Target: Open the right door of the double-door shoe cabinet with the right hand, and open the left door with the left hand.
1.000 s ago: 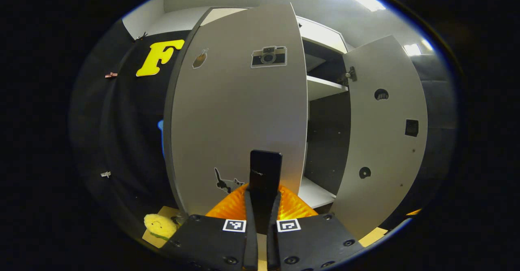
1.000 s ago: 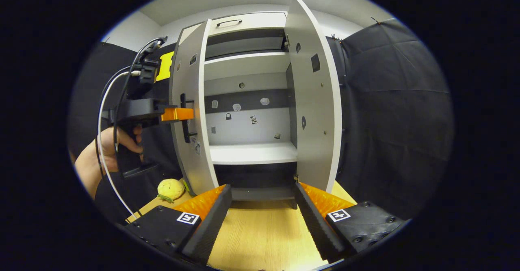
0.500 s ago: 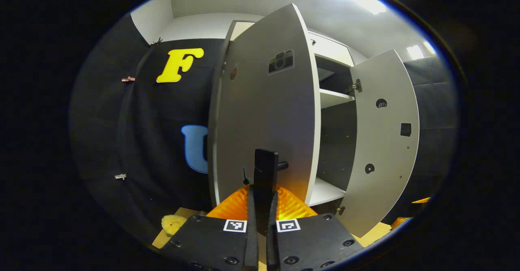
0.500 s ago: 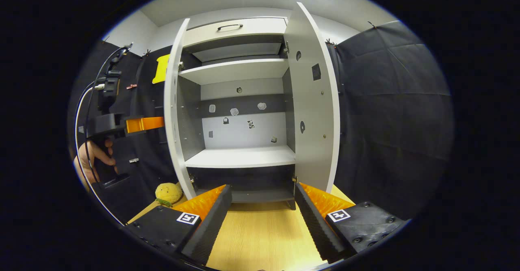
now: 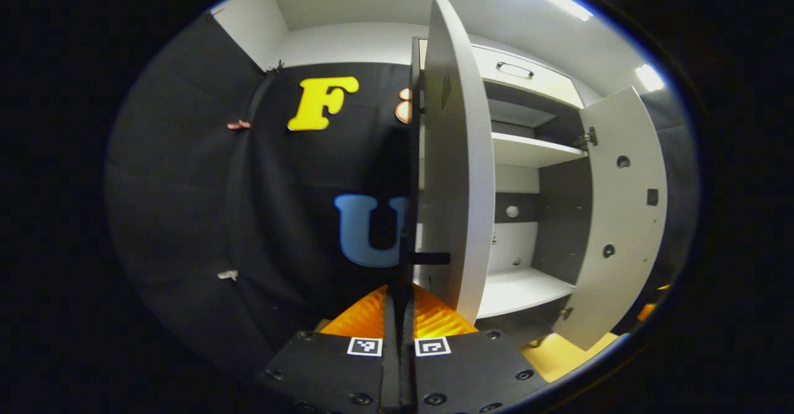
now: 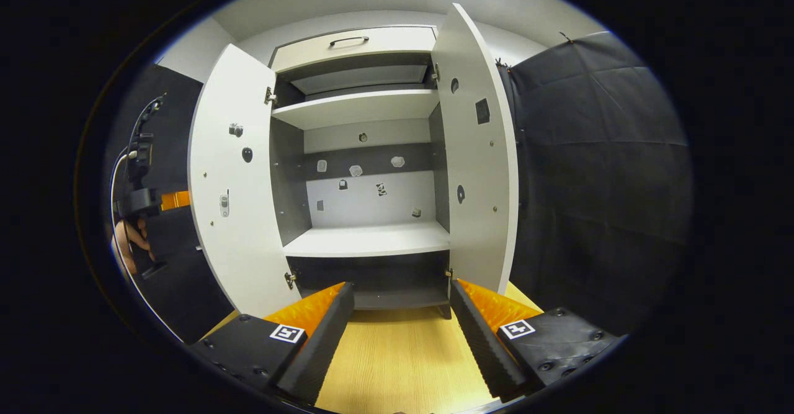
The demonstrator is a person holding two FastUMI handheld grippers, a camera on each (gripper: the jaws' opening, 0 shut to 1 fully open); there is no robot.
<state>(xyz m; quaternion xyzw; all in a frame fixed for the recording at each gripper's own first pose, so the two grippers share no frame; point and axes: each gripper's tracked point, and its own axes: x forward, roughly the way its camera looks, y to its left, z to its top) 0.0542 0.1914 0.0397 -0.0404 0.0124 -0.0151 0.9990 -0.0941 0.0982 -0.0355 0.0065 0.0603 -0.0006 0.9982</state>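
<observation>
The white shoe cabinet (image 6: 366,240) stands with both doors swung out. In the left gripper view the left door (image 5: 456,172) is seen nearly edge-on, and my left gripper (image 5: 399,299) is shut on that door's black handle (image 5: 428,257). The right door (image 5: 623,215) hangs open farther right. In the right gripper view the left door (image 6: 236,197) shows its inner face and the right door (image 6: 481,172) stands open. My right gripper (image 6: 400,290) is open and holds nothing, low in front of the cabinet. The left gripper (image 6: 149,200) and a hand (image 6: 127,246) sit behind the left door.
A drawer with a dark handle (image 6: 350,40) tops the cabinet. Two white shelves (image 6: 356,107) span the inside, with small stickers on the back panel (image 6: 372,184). A wooden surface (image 6: 397,358) lies under the right gripper. Black cloth (image 6: 589,172) walls both sides.
The left door has swung much wider, drawn by my left gripper on its handle. The yellow plush toy has passed out of sight. My right gripper has stayed still and open.
</observation>
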